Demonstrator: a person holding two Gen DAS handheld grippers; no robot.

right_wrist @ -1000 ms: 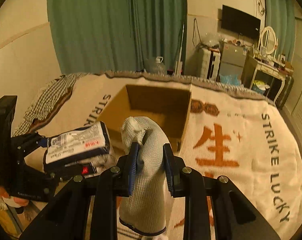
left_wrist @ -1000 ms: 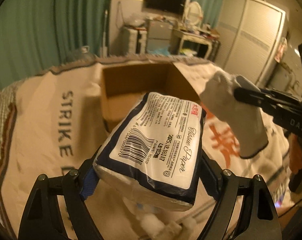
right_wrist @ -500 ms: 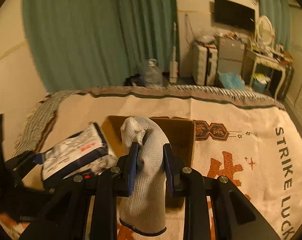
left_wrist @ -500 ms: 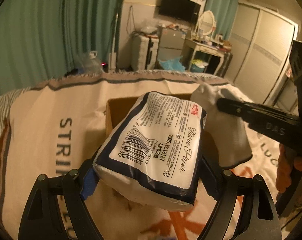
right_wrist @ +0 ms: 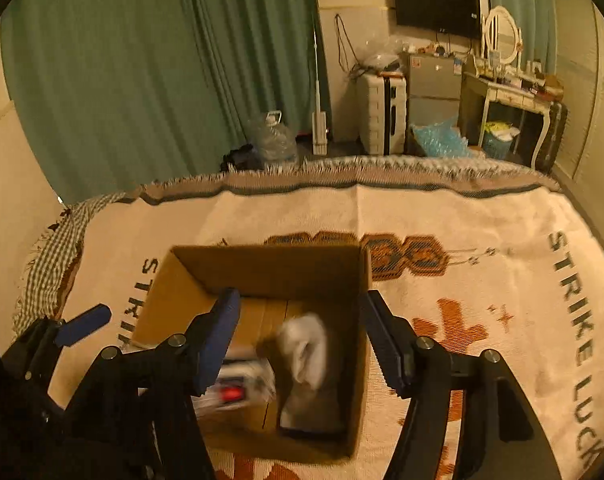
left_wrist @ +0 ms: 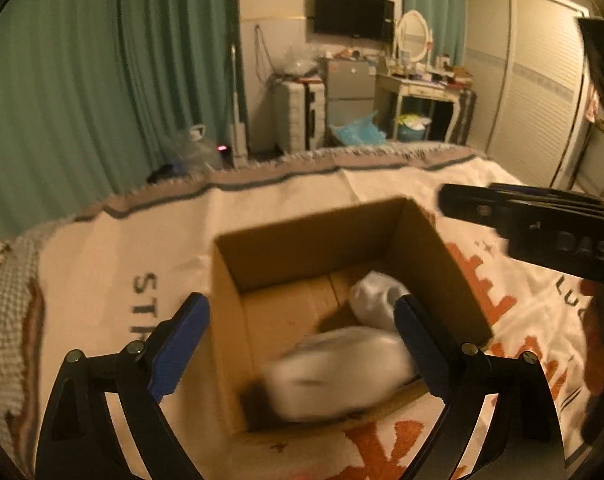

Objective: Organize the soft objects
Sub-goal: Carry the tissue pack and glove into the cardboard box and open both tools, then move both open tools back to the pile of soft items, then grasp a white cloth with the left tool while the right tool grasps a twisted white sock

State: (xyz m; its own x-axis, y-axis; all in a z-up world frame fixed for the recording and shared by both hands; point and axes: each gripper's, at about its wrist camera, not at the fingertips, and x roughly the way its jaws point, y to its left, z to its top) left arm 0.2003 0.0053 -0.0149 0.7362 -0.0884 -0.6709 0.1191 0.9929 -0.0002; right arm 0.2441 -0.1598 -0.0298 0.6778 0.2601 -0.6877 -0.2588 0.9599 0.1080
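An open cardboard box point(left_wrist: 302, 236) point(right_wrist: 262, 268) sits on the blanket-covered bed. A tissue paper pack point(left_wrist: 337, 372) point(right_wrist: 238, 388), blurred, is inside the box at its near side. A white glove point(left_wrist: 375, 300) point(right_wrist: 305, 356) is in the box beside it. My left gripper point(left_wrist: 302, 332) is open and empty above the box's near edge. My right gripper point(right_wrist: 302, 324) is open and empty over the box; its arm also shows in the left wrist view point(left_wrist: 541, 228).
The cream blanket point(right_wrist: 481, 240) with lettering and orange patterns covers the bed. A checked cloth point(right_wrist: 50, 256) lies at its left edge. Beyond the bed are green curtains point(right_wrist: 142, 60), a water jug point(right_wrist: 274, 136), a suitcase point(right_wrist: 381, 108) and a dressing table point(right_wrist: 505, 96).
Both grippers opened over the box. The tissue pack dropped from the left gripper and the glove from the right; both are now inside the box.
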